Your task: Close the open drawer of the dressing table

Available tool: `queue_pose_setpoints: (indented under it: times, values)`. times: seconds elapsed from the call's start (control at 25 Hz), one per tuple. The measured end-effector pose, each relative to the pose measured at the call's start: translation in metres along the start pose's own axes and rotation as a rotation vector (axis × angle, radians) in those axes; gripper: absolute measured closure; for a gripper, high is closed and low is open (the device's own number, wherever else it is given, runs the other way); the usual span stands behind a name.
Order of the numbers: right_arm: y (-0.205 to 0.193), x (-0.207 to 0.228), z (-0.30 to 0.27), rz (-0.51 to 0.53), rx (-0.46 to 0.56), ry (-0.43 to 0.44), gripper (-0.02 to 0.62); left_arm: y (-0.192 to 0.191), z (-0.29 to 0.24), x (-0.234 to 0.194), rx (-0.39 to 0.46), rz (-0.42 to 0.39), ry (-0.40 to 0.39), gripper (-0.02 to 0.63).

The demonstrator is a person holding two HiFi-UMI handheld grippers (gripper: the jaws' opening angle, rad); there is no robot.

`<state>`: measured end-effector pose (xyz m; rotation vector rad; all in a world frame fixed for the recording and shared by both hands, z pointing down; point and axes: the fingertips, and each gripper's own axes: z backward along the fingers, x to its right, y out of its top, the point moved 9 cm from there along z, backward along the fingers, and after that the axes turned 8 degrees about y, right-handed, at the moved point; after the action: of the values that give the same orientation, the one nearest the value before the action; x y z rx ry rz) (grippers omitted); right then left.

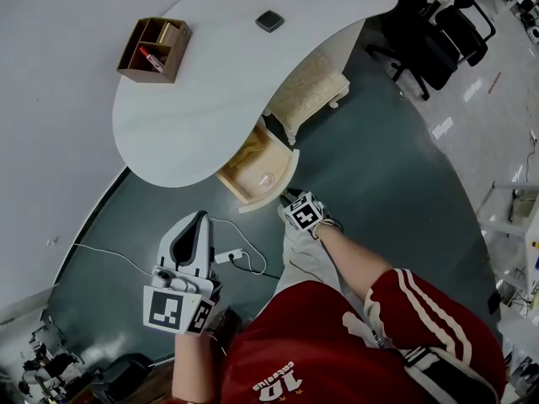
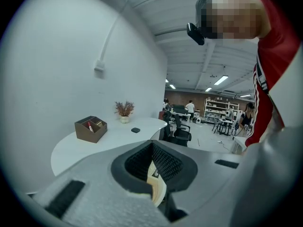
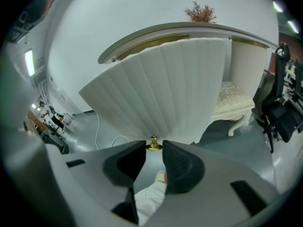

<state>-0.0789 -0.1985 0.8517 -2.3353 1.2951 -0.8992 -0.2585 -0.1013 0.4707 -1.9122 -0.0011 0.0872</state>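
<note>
The white dressing table [image 1: 210, 99] has one drawer [image 1: 246, 165] pulled out beneath its front edge, wood-lined inside. In the right gripper view the drawer's fluted white front [image 3: 161, 89] fills the middle, with a small gold knob [image 3: 154, 144] at its lower edge. My right gripper [image 3: 154, 150] has its tips on either side of that knob and touching it; in the head view it [image 1: 290, 199] sits against the drawer front. My left gripper [image 1: 200, 217] hangs over the floor left of the drawer, shut and holding nothing. Its pads [image 2: 163, 162] partly hide the drawer.
A brown organiser box [image 1: 154, 49] and a small dark object [image 1: 269, 21] lie on the tabletop. A cream stool [image 1: 310, 95] stands under the table, right of the drawer. A power strip with its white cable [image 1: 229, 257] lies on the floor. Black office chairs [image 1: 438, 32] stand at the upper right.
</note>
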Motion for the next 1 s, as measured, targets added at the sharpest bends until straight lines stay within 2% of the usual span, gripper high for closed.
queue_pose_setpoints:
  times: [0.4, 0.68, 1.0]
  values:
    - [0.026, 0.009, -0.013, 0.082, 0.029, 0.035, 0.485, 0.021, -0.017, -0.009, -0.003, -0.020, 0.037, 0.606]
    - [0.044, 0.014, -0.026, 0.103, 0.060, 0.057, 0.485, 0.030, -0.019, -0.022, -0.005, -0.022, 0.062, 0.606]
    - [0.069, 0.021, -0.039, 0.142, 0.035, 0.108, 0.486, 0.041, -0.024, -0.032, 0.000, -0.015, 0.094, 0.606]
